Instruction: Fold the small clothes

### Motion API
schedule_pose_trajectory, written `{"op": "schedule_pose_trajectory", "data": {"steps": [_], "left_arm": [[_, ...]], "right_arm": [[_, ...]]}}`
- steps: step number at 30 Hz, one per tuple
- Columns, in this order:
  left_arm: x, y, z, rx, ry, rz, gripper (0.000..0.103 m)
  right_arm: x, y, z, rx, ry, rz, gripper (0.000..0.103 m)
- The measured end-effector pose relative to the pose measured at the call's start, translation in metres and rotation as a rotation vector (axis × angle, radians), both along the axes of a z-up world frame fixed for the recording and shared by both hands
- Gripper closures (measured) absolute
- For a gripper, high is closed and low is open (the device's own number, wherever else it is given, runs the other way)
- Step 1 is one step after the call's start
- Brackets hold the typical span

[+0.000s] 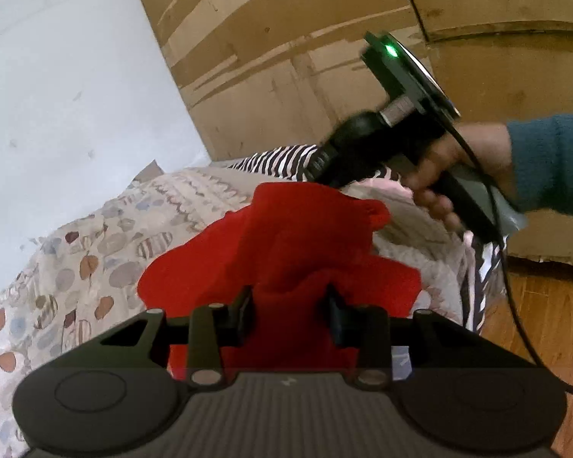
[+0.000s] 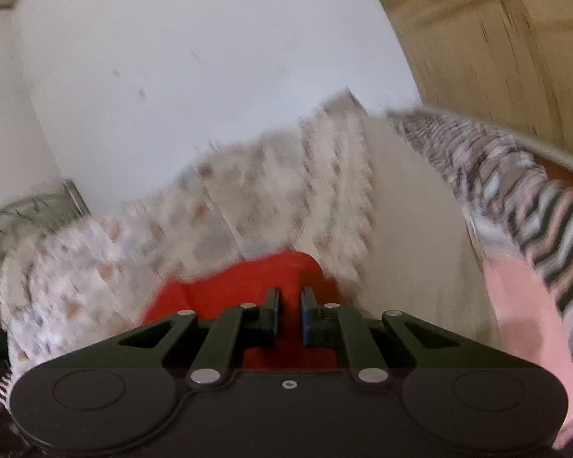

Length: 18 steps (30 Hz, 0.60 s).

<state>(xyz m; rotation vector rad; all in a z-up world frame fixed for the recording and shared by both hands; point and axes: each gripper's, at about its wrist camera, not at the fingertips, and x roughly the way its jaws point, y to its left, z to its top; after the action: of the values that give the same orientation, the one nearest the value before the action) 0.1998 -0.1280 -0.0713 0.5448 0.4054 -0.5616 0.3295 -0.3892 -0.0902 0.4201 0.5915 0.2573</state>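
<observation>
Both grippers have hold of the same red garment [image 1: 286,252], a small knit-looking piece bunched up over the bed [image 1: 95,236].

The left gripper [image 1: 290,311] sits part-closed w/ a thick wad of red cloth between its fingers [image 1: 244,309] — the pads press into the fabric on both sides, so it reads as a grip on a folded-over bunch, not an open jaw. In the right wrist view the right gripper [image 2: 288,311] is nearly shut, only a thin slot left, red fabric [image 2: 248,286] running under and between the fingers; looks like a pinch on a single edge or thin layer, tho blur makes the exact contact hard to confirm.

Why held this way, my guess: two pinch points on opposite parts of the garment let the person lift and spread it flat before the first fold. It's still crumpled, so folding proper hasn't begun.

From the left view the person's right hand [image 1: 462,168], teal sleeve [image 1: 550,160], holds the other gripper's handle just beyond the red piece, cable [image 1: 508,267] trailing toward the wood floor [image 1: 546,324].

Containers — none w/ anything in them. The brown cardboard [image 1: 286,57] behind the bed looks flattened or closed; contents can't be told. A striped cloth [image 1: 282,156] and a pale pinkish one [image 2: 515,305] lie on the bed near the far edge, apart from the red piece.
</observation>
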Motion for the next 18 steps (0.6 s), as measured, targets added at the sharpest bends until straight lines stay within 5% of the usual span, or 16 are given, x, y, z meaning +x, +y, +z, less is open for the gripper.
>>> {"op": "schedule_pose_trajectory", "data": {"steps": [4, 6, 10, 12, 18], "left_arm": [[0.002, 0.019, 0.006, -0.091, 0.041, -0.015, 0.059], [0.004, 0.029, 0.012, -0.171, 0.088, -0.014, 0.049], [0.020, 0.063, 0.025, -0.480, 0.281, -0.002, 0.029], [0.029, 0.076, 0.025, -0.587, 0.355, 0.004, 0.029], [0.035, 0.098, 0.023, -0.704, 0.406, 0.005, 0.027]], "right_arm": [[0.000, 0.003, -0.015, 0.047, 0.012, -0.021, 0.087], [-0.001, 0.003, -0.011, 0.033, 0.019, -0.038, 0.073], [-0.004, 0.008, 0.005, -0.045, 0.022, -0.081, 0.054], [-0.008, 0.012, 0.017, -0.085, 0.008, -0.115, 0.032], [-0.025, 0.032, 0.057, -0.070, -0.106, -0.051, 0.004]]}}
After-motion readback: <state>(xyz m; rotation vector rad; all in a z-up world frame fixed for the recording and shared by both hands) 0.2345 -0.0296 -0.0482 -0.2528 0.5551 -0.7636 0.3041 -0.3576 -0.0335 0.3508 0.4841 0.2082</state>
